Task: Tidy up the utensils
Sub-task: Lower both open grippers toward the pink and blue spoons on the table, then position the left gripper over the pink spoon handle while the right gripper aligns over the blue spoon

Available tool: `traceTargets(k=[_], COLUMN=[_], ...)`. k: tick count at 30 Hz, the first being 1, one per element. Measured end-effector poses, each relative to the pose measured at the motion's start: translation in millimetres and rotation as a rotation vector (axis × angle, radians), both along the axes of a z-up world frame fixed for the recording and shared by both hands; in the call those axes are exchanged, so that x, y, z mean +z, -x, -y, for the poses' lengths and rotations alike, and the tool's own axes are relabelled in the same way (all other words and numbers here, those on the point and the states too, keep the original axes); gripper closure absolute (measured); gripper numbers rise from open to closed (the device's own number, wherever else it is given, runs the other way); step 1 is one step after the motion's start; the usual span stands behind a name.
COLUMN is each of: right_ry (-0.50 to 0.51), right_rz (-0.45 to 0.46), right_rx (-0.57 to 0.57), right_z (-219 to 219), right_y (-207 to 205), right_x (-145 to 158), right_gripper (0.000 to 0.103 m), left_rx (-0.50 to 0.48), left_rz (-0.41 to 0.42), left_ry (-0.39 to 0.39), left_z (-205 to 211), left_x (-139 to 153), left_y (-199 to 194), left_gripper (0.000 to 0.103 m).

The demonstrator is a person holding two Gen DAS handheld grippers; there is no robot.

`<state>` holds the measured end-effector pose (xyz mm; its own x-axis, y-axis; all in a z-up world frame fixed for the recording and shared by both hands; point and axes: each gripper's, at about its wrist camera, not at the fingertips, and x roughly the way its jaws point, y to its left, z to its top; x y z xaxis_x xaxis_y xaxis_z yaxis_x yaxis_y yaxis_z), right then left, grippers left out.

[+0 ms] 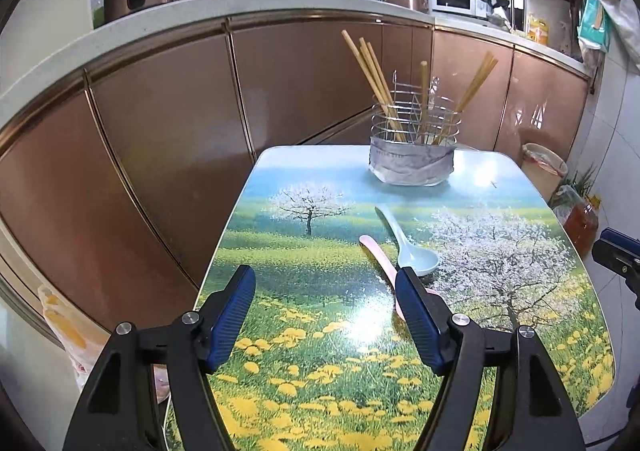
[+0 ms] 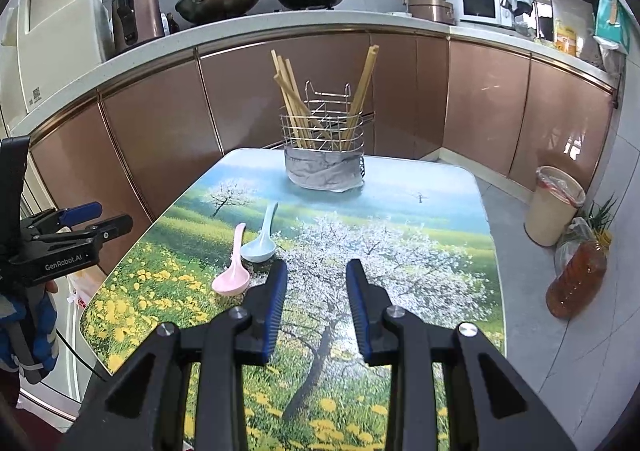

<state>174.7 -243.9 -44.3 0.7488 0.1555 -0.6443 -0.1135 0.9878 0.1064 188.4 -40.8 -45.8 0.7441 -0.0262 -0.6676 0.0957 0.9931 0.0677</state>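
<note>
- I'm hovering over the table (image 2: 460, 195), the one printed with blossom trees and yellow flowers, so I'm guessing I'm lining up for a spoon pickup.
- The wire utensil holder (image 2: 325, 155) is sitting at 12 o'clock at the far end, chopsticks (image 2: 290, 99) already sticking out of it.
- My left gripper (image 1: 325, 315) is gaping wide with nothing in it; the pink spoon (image 1: 380, 259) is lying at about 1 o'clock, its bowl hiding behind one finger.
- The blue spoon (image 1: 404, 247) is touching the pink one, so I'm thinking the next grab needs a slide toward 1 o'clock and a clean pinch on one handle only.
- My right gripper (image 2: 316, 307) is sitting narrow and empty.
- Only readable writing: "GenRobot.AI" on the left gripper body.
</note>
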Motion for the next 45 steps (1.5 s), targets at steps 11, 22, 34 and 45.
traceTargets(k=[11, 22, 34, 45], right_ry=[0.005, 0.008, 0.019, 0.04], right_rz=[-0.033, -0.054, -0.121, -0.149], right_rx=[0.037, 0.063, 0.141, 0.198], right_z=[-15.8, -18.4, -28.1, -35.7], right_y=[-30.7, -54.5, -101.0, -130.1], right_x=[-9.9, -14.1, -31.7, -37.4], right_gripper=[0.074, 0.074, 0.074, 0.074], left_rx=[-0.007, -0.023, -0.025, 0.004], left_rz=[-0.029, -0.084, -0.316, -0.52], left_ry=[0.025, 0.042, 0.183, 0.342], left_z=[-1.3, 7.0, -4.3, -4.1], left_x=[-12.6, -26.8, -63.3, -91.7], left_y=[-27.7, -55.8, -105.2, -152.2], left_gripper=[0.031, 0.031, 0.039, 0.041])
